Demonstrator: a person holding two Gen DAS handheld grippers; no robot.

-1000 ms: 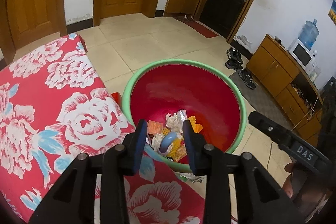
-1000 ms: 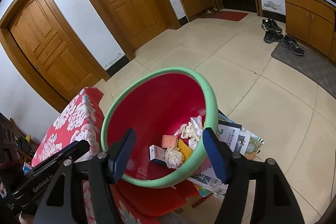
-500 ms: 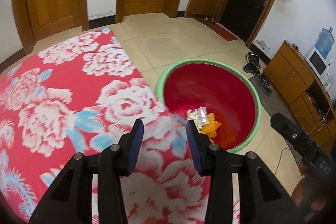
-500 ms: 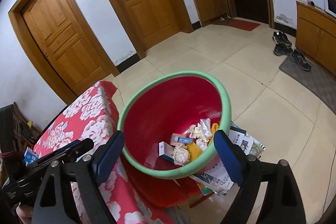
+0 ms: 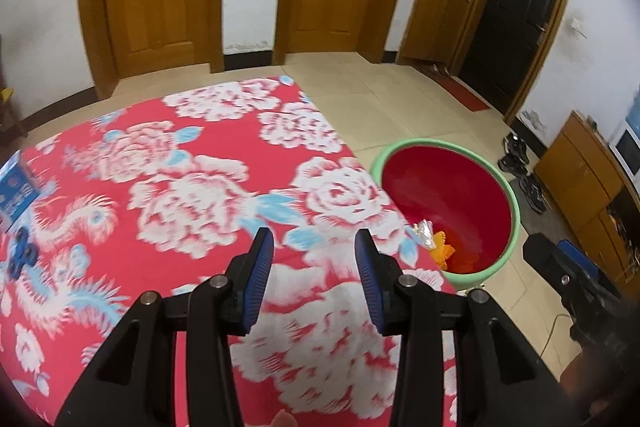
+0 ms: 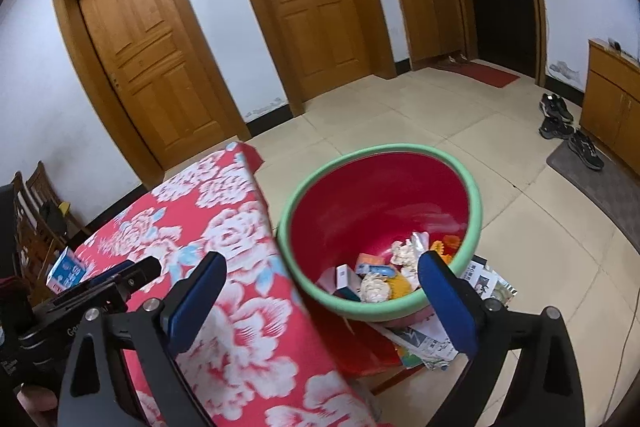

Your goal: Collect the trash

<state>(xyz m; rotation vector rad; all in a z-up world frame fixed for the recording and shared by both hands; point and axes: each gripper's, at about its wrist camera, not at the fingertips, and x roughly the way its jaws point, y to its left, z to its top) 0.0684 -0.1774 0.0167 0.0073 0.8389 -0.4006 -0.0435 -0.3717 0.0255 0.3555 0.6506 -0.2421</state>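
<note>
The left gripper (image 5: pixel 314 247), black with blue ribbed pads, hangs over a table draped in a red cloth printed with white and pale-blue flowers (image 5: pixel 192 179); its jaws stand partly apart with nothing between them. The right gripper (image 6: pixel 320 277), of the same build, has just been opening its jaws, which now gape wide and empty above the cloth's near right edge.

Just past that edge, on the tiled floor, stands a round tub, red inside with a green rim (image 6: pixel 476 211). In its bottom lies the collected trash (image 6: pixel 384 273): crumpled white paper, small boxes, a clear wrapper and orange scraps. Printed papers and packets (image 6: pixel 476 287) lie under the tub's near right side.

At the far left of the table sits a small blue-and-white carton (image 5: pixel 16 187), with a dark blue spinner-shaped object (image 5: pixel 22 259) nearer.

Beyond stand two brown wooden doors, a black door, dark shoes (image 6: pixel 568 131) and a wooden cabinet.
</note>
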